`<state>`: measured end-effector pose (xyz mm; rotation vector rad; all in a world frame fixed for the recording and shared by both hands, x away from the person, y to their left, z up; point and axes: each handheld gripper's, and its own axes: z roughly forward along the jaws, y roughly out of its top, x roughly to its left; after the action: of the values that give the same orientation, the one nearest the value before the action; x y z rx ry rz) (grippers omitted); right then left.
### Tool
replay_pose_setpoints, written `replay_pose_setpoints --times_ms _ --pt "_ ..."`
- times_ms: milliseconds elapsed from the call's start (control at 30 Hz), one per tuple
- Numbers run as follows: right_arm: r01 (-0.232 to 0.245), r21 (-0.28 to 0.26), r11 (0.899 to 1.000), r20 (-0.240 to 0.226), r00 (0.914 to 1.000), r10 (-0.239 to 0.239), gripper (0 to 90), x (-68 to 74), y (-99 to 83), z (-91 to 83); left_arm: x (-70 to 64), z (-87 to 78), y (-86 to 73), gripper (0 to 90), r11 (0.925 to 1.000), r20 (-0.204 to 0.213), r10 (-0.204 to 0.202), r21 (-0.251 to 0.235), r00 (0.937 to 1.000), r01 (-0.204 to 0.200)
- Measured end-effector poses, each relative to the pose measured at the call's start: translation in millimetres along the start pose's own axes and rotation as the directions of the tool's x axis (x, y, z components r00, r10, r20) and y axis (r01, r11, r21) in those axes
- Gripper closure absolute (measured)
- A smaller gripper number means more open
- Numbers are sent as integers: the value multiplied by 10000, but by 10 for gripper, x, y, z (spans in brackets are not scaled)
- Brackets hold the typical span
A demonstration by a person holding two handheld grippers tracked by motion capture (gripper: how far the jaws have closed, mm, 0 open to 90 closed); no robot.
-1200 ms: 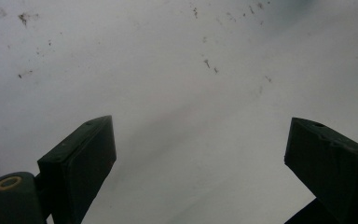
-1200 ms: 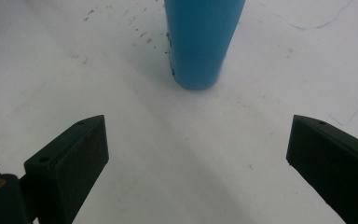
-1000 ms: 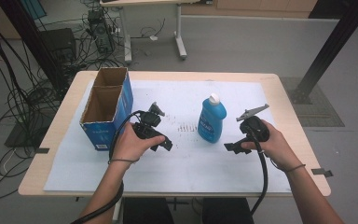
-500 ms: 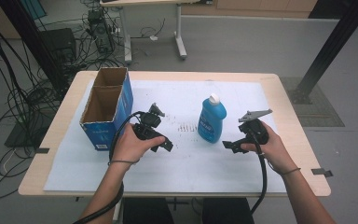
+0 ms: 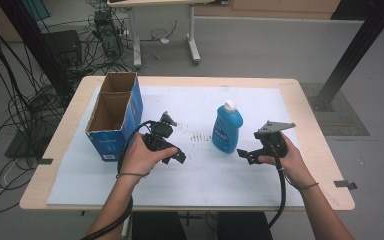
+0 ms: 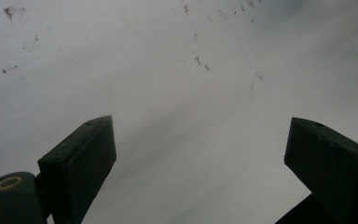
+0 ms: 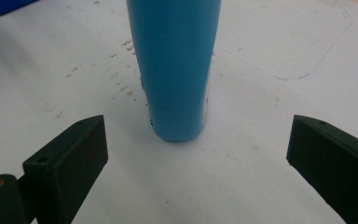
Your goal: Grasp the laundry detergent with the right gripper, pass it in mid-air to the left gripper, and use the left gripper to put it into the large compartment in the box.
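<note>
Bottle [image 7: 175, 70] upright, frame centre, ahead of my right gripper [image 7: 196, 154]; both grippers gape, empty. Push in square, clamp low.

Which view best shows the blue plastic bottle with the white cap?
The high view: the whole blue plastic bottle stands upright there, cap and label included. The right gripper view gives its lower body close up between open jaws. The left gripper view faces white table cover.
</note>
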<state>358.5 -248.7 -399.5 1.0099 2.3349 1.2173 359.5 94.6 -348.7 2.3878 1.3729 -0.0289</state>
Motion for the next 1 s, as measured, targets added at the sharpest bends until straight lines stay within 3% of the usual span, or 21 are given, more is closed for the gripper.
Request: replay_pose_setpoints --times_ms 100,1000 --pt "20 -373 9993 -72 10000 -22 50 2 -26 19 2 -1 -5 93 10000 -12 -19 -29 10000 19" --pt "-412 -1147 9925 -151 9991 398 47 -28 -117 318 21 1 -57 92 9999 25 -4 158 10000 4"
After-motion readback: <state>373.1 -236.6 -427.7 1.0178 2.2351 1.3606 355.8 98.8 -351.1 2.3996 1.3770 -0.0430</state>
